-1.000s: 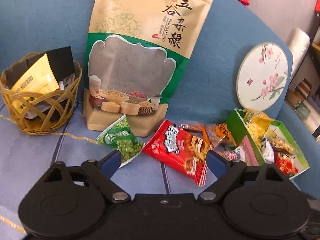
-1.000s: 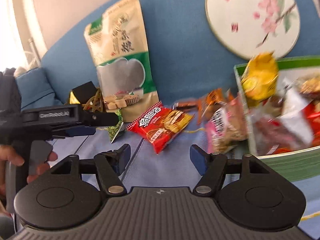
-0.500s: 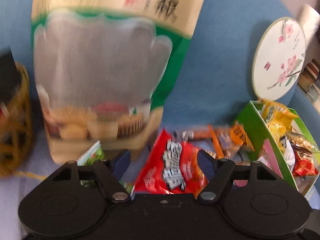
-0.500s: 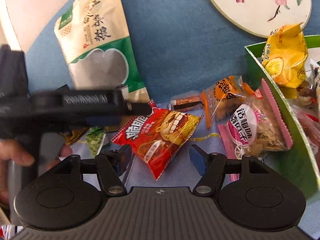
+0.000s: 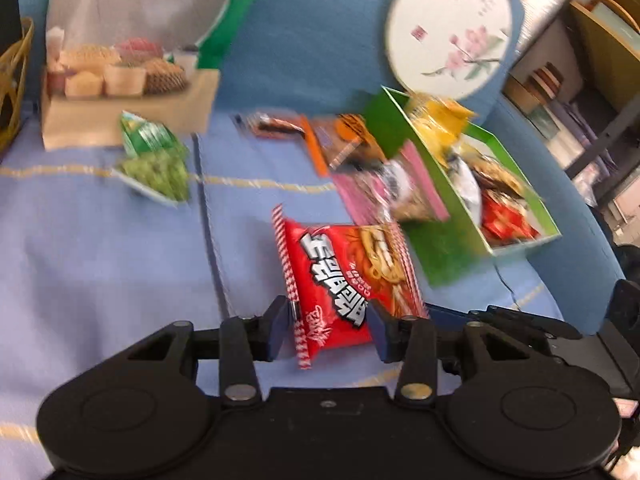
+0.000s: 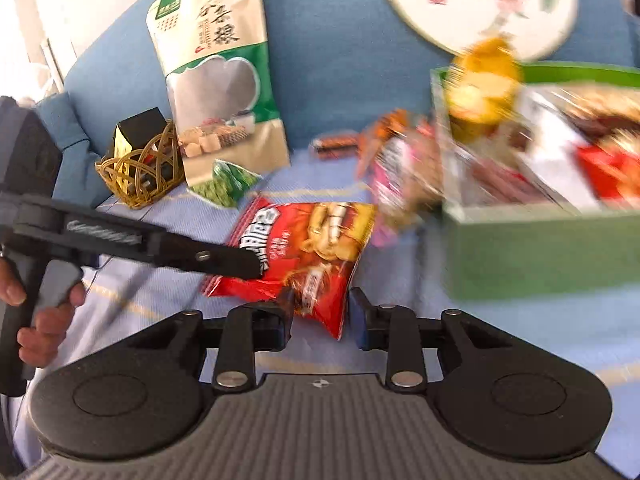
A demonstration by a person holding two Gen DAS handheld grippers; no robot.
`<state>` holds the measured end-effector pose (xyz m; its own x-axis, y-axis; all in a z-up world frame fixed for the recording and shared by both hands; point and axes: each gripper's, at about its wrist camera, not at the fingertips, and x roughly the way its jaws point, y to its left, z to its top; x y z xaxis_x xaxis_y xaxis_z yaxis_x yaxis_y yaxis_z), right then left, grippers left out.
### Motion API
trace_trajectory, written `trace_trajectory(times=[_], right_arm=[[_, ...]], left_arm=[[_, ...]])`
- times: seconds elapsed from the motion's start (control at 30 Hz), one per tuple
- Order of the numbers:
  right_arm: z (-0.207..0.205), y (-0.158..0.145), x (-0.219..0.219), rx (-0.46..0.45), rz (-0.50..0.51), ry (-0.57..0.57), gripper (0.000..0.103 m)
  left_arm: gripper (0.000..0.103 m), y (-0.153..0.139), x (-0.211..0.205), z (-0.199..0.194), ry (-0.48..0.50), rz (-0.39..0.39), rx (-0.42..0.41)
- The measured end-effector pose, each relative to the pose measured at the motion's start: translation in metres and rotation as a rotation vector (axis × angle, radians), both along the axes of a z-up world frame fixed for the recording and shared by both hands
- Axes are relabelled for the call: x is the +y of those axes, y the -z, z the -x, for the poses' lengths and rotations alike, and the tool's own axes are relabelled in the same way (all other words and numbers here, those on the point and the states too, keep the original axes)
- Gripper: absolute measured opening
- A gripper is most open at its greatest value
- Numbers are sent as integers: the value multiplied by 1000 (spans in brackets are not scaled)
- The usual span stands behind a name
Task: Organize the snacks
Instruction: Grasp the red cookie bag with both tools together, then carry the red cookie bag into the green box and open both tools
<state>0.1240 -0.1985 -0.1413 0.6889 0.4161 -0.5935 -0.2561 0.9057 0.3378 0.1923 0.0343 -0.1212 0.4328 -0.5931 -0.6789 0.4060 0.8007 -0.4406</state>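
A red noodle snack packet [image 5: 344,276] lies on the blue sofa seat, also in the right wrist view [image 6: 304,248]. My left gripper [image 5: 330,330] has its fingers against both sides of the packet's near end. In the right wrist view the left gripper [image 6: 240,262] reaches in from the left onto the packet. My right gripper [image 6: 320,322] is open, its fingers either side of the packet's near corner. A green box [image 5: 472,208] of snacks stands to the right, also in the right wrist view [image 6: 544,248].
A large grain pouch [image 6: 220,72] leans on the sofa back beside a wicker basket [image 6: 140,176]. A green pea packet [image 5: 154,160], orange and pink packets [image 5: 352,160] lie on the seat. A round floral fan [image 5: 450,26] leans behind the box.
The left gripper has closed in on the red packet and the packet has shifted nearer and rightwards, away from the pouch. The right gripper has moved up to the packet's corner.
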Motion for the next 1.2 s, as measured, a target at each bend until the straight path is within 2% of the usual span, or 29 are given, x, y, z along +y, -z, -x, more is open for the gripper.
trace_trajectory(times=[0.07, 0.23, 0.4, 0.43, 0.47, 0.53, 0.57, 0.73, 0.87, 1.0, 1.1, 1.2], right_arm=[[8, 1, -8, 2, -20, 29, 58], [-2, 2, -5, -15, -57, 48, 79], [-18, 10, -4, 14, -144, 56, 85], [-18, 11, -2, 18, -159, 49, 80], [-18, 11, 1, 18, -148, 49, 78], [-13, 3, 6, -2, -112, 35, 61], [-11, -1, 8, -7, -90, 31, 60], [7, -30, -5, -96, -71, 41, 58], [17, -59, -27, -208, -70, 86, 58], [17, -76, -55, -281, -73, 151, 58], [15, -83, -80, -313, -61, 201, 58], [13, -88, -106, -341, -37, 249, 58]], left_arm=[[103, -3, -3, 3, -39, -13, -29], [103, -5, -6, -8, -99, -22, -18], [83, 3, -7, -10, -95, -36, -6], [75, 4, -8, -10, -92, -28, -8], [48, 4, -10, -9, -83, -6, 1], [39, 1, -13, -7, -96, 5, 7], [33, -2, -15, -5, -91, -6, -6], [30, -27, -22, 9, -76, 47, -68], [29, -64, -42, 13, -34, 84, -174], [29, -91, -74, 3, 16, 129, -228], [29, -101, -105, -6, 61, 132, -264], [29, -106, -137, -19, 101, 159, -262]])
